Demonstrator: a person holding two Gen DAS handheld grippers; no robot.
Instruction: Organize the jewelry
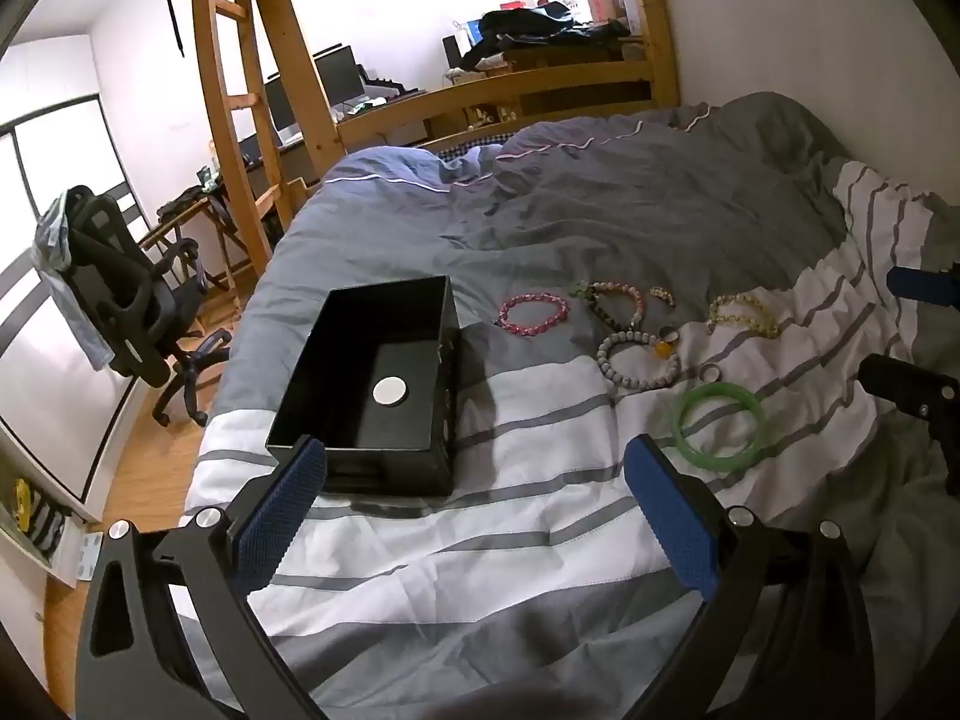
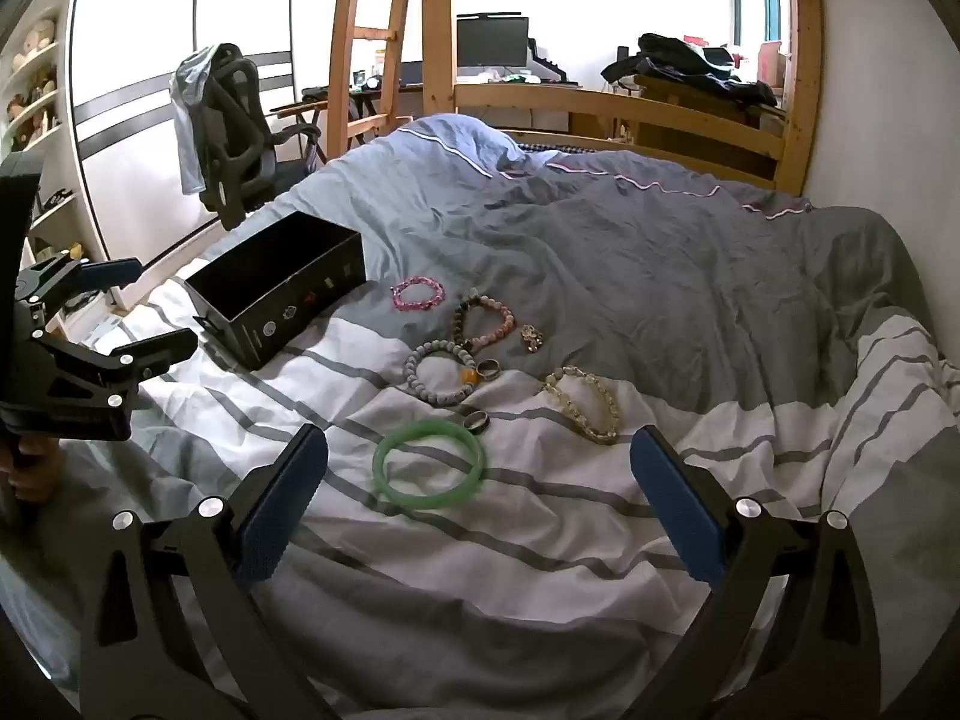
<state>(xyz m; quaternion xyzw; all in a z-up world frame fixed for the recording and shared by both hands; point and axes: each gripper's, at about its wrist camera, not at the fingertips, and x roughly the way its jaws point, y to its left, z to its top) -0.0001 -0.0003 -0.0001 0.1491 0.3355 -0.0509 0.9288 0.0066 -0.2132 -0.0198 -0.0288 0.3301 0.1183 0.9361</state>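
Observation:
An open black box with a round white disc inside lies on the bed; it also shows in the right wrist view. To its right lie a pink bead bracelet, a grey bead bracelet, a yellow bead bracelet, a green bangle and small rings. My left gripper is open and empty, just in front of the box. My right gripper is open and empty, just short of the green bangle.
The striped grey and white duvet covers the bed. A wooden loft-bed ladder and frame stand beyond the bed. An office chair stands left of the bed. The left gripper shows at the left edge of the right wrist view.

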